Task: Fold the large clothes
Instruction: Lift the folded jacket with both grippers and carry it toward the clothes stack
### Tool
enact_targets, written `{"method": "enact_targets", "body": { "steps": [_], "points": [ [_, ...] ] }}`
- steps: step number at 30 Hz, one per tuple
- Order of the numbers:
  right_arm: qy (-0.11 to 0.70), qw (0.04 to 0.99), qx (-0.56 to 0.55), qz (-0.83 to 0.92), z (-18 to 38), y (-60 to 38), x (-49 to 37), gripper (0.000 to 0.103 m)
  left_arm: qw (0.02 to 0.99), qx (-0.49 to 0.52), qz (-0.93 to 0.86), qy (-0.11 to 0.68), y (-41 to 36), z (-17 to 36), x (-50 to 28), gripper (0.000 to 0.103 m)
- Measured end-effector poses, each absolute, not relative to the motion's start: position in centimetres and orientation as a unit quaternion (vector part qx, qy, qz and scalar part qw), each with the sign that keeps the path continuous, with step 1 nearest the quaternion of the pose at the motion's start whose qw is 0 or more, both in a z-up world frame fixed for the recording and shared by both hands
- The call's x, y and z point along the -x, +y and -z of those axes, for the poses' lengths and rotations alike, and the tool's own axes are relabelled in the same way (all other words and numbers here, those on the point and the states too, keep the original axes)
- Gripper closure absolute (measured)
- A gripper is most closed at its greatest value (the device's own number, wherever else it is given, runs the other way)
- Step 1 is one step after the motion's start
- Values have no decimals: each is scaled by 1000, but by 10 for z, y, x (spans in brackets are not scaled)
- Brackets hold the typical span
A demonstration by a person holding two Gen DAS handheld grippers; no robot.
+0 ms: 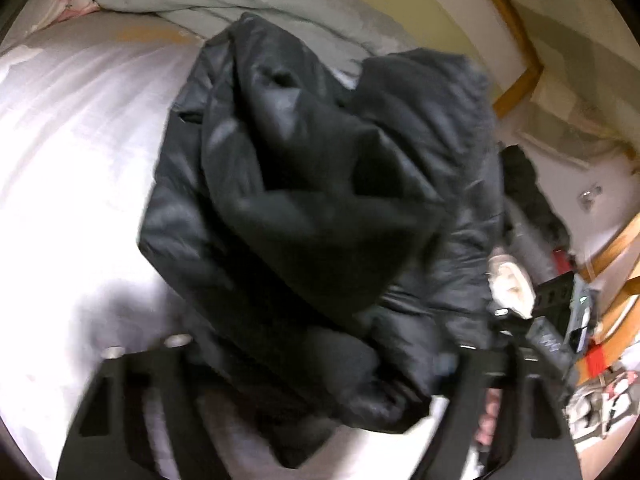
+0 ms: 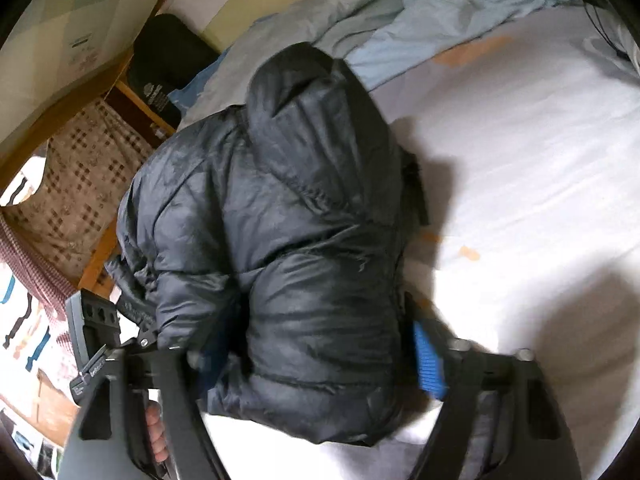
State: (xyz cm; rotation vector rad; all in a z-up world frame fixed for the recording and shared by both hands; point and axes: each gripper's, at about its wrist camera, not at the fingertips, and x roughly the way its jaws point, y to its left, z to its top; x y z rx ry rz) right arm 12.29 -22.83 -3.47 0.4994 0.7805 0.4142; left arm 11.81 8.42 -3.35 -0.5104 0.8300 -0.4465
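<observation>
A black puffer jacket (image 1: 312,208) lies bundled on a white bed sheet (image 1: 80,168). It also shows in the right wrist view (image 2: 288,240), hood end away from me. My left gripper (image 1: 320,364) has its jaws wide apart, with the jacket's near end bulging between them. My right gripper (image 2: 316,360) is also wide open, its fingers either side of the jacket's near end; a blue pad (image 2: 428,364) shows on the right finger. Whether either gripper presses the fabric is unclear. The other gripper (image 1: 556,332) shows at the jacket's right edge in the left wrist view.
A light blue-grey duvet (image 2: 440,12) is bunched at the far end of the bed. A wooden bed frame (image 2: 100,248) and a checked cushion (image 2: 84,184) lie left of the bed. Cluttered items (image 1: 600,392) sit beyond the bed's right edge.
</observation>
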Motion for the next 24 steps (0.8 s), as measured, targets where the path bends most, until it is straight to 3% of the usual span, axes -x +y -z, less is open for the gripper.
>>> {"method": "enact_targets", "body": {
  "steps": [1, 4, 8, 14, 24],
  "points": [
    [369, 880, -228, -195, 32, -226, -121, 48, 867, 236, 211, 384, 82, 29, -116, 50],
    [355, 892, -210, -187, 17, -224, -111, 59, 902, 200, 203, 324, 74, 3, -101, 60],
    [334, 904, -197, -180, -9, -226, -98, 60, 922, 165, 221, 273, 63, -28, -88, 61],
    [288, 932, -141, -167, -96, -254, -89, 60, 933, 142, 232, 234, 24, -76, -105, 61],
    [207, 968, -133, -53, -175, -396, -74, 60, 918, 85, 334, 196, -155, -145, -150, 60]
  ]
}}
